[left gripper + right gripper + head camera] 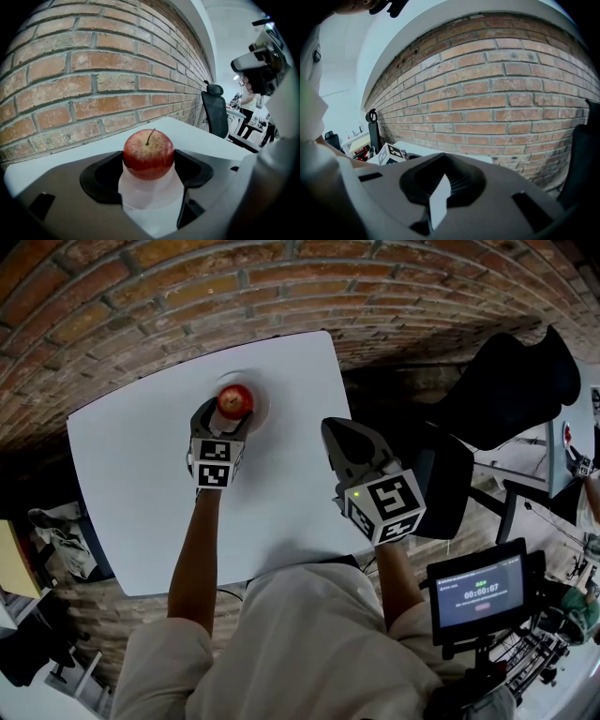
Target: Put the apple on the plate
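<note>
A red apple (235, 400) with a short stem sits over a round white plate (265, 405) near the far side of the white table (141, 484). My left gripper (228, 418) reaches in from the near side, its dark jaws pressed against both sides of the apple (148, 154). Whether the apple rests on the plate or hangs just above it is hidden. My right gripper (339, 430) hovers at the table's right edge, away from the apple. In the right gripper view the right gripper (439, 190) has its jaws together with nothing in them.
A brick wall (187, 287) runs right behind the table. A black office chair (511, 381) stands at the right, and another dark seat (445, 479) is under my right gripper. A small screen (480, 592) is mounted at lower right.
</note>
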{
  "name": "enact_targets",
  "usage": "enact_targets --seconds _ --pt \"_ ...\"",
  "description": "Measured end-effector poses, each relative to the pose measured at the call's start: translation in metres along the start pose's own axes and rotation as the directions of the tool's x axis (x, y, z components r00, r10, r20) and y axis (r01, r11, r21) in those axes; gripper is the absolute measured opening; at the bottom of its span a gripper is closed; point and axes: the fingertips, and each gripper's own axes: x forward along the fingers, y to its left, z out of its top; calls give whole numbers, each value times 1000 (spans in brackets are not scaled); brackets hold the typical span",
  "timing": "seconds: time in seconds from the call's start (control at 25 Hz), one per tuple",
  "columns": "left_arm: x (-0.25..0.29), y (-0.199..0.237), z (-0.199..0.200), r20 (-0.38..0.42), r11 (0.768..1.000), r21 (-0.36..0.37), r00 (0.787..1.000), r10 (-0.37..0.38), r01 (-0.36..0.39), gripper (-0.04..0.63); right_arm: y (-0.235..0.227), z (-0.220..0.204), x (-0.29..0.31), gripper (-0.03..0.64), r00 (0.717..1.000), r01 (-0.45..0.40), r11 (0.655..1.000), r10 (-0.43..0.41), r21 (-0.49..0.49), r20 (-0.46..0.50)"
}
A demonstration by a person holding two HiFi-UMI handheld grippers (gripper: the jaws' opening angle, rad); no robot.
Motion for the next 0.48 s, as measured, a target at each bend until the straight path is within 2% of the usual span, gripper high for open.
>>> enact_targets --seconds 0.48 --pt "-1 -1 8 52 1000 -24 999 7 -6 350 0 -2 -1 3 1000 0 1000 0 1 -3"
